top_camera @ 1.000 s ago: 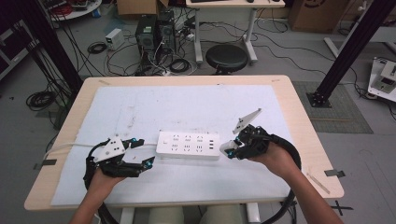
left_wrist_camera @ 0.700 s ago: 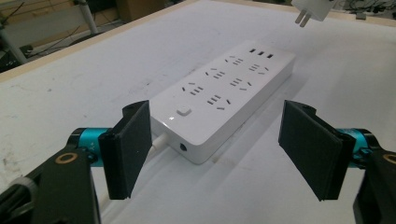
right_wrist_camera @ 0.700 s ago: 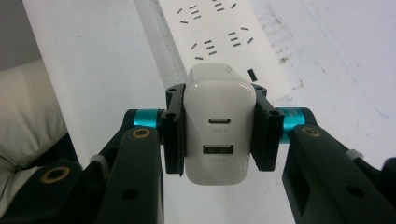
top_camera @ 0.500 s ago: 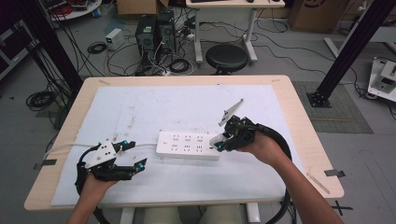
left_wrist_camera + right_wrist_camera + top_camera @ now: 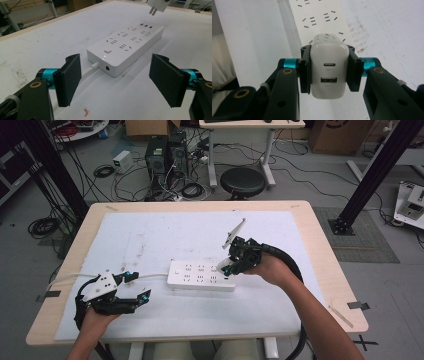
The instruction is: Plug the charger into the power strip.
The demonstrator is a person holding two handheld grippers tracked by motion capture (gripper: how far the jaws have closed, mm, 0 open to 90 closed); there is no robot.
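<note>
A white power strip [image 5: 201, 275] lies mid-table on a white sheet, its cord running left. In the left gripper view the power strip [image 5: 127, 47] sits just ahead of my left gripper [image 5: 116, 81], whose jaws stand open with nothing between them. In the high view my left gripper [image 5: 136, 286] rests left of the strip. My right gripper [image 5: 226, 268] hovers over the strip's right end. It is shut on a white charger plug [image 5: 327, 67] with two USB ports facing the camera. The charger plug [image 5: 158, 5] hangs prongs down above the strip's far end.
The wooden table [image 5: 320, 250] carries a white sheet [image 5: 150, 240] with faint smudges. Beyond the far edge stand a black stool [image 5: 242, 182], computer cases [image 5: 165, 155] and floor cables. Black frame posts rise at both sides.
My right gripper has moved left with the charger plug, from beside the strip's right end to over it. My left gripper has drawn back leftward, away from the strip.
</note>
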